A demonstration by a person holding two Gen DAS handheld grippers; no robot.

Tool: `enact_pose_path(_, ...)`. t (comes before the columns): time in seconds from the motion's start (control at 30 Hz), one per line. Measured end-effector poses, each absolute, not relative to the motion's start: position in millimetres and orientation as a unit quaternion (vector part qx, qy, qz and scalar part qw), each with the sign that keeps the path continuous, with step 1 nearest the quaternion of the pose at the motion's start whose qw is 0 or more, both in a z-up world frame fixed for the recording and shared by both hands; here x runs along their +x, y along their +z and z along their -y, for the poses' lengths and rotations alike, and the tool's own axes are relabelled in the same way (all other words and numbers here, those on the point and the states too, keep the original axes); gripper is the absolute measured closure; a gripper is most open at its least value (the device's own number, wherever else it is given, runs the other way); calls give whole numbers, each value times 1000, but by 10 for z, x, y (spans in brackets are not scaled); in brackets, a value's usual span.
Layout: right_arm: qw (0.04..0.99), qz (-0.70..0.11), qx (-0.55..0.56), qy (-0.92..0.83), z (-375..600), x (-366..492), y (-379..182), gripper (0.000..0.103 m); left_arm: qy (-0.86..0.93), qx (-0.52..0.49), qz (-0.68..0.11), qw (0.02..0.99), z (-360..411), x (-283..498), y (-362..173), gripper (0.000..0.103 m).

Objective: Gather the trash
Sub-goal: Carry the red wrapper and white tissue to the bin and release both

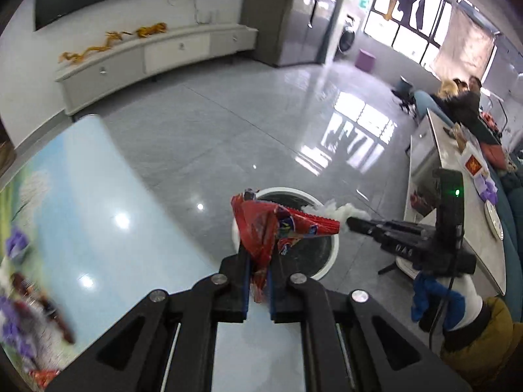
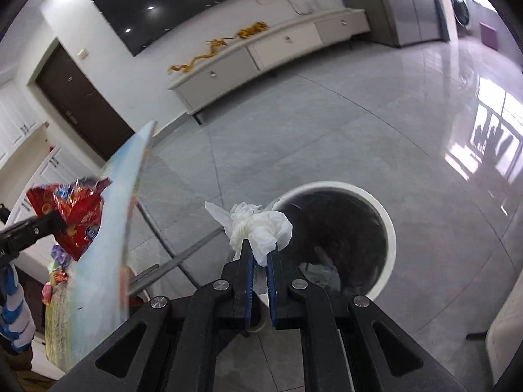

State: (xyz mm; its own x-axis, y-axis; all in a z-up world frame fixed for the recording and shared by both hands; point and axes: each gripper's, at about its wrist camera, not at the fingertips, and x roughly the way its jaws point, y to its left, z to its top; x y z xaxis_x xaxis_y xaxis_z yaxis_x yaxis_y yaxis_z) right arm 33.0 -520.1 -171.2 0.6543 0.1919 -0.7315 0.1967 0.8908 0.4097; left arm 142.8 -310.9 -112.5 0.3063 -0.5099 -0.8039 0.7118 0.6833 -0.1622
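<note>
the red snack wrapper (image 1: 261, 228) is pinched between the fingers of the left gripper (image 1: 260, 261), low down by its crumpled tail. most of it sticks up and fans out past the fingertips, so its long way runs along the fingers and away from the hand. it hangs in the air just past the edge of the table (image 1: 98, 212), right over the near rim of the round white trash bin (image 1: 330, 261) on the floor. it is held there, i think, so that it will fall straight into the bin when the fingers let go.

the white tissue (image 2: 261, 225) is pinched the same way in the right gripper (image 2: 260, 261). the fingers squeeze its bottom part, and the puffy top bulges out above them, with one corner poking to the left. it sits over the left rim of the bin (image 2: 385, 222), not quite over the dark middle. a small move toward the middle looks wise, or it may land on the floor.

inside the bin some pale trash already lies at the bottom. more wrappers (image 1: 19, 290) lie on the table near its left edge, so the job looks far from finished.
</note>
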Motion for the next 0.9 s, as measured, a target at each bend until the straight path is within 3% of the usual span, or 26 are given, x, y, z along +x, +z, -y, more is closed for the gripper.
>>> enact_pose_path(0.27,862,-444,244,-19,5512,593,-2033,93,-378,124,-491,775,4009,1745,-1562,94)
enact_pose_path(0.37,859,-454,235,-29,5559,704,-2122,89,-380,114,-508,765,4174,1853,-1702,88)
enact_pose_path(0.43,856,-460,233,-35,5591,727,-2191,60,-380,104,-516,760,4227,1910,-1760,63)
enact_pose_path(0.5,856,-463,228,-41,5594,732,-2223,50,-379,96,-516,763,4201,1961,-1790,49)
enact_pose_path(0.9,863,-445,235,-48,5568,511,-2051,50,-370,80,-468,799,3813,1783,-1429,50)
